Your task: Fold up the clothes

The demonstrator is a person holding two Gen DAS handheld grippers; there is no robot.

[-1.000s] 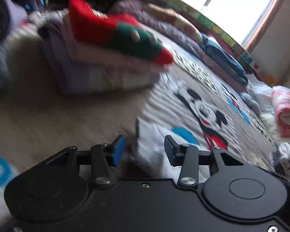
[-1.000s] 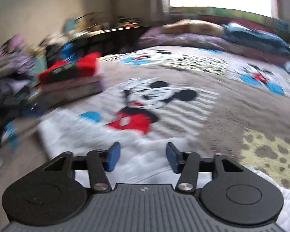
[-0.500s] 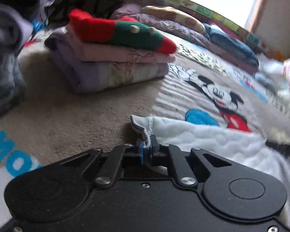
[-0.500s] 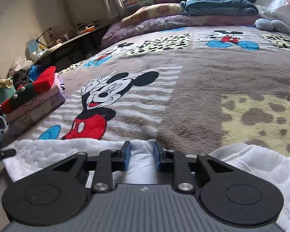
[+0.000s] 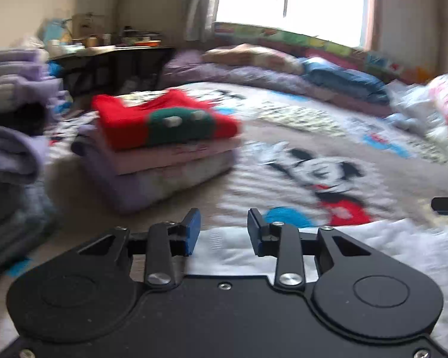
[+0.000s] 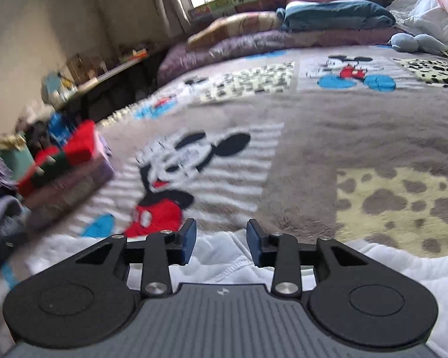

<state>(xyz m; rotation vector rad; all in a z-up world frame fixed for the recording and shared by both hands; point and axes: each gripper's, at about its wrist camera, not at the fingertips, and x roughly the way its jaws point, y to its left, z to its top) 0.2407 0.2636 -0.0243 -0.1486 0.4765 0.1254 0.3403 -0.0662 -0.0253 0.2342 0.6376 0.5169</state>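
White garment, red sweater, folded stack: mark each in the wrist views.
White garment (image 6: 224,264), right wrist view, stitched edge between the open fingers.
Red sweater (image 5: 125,122), left wrist view, red top face.
Folded stack (image 5: 164,179), left wrist view, lavender bottom layer's side.

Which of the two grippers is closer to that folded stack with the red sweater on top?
Left. The left gripper sits just before the folded stack; the right gripper is farther off.
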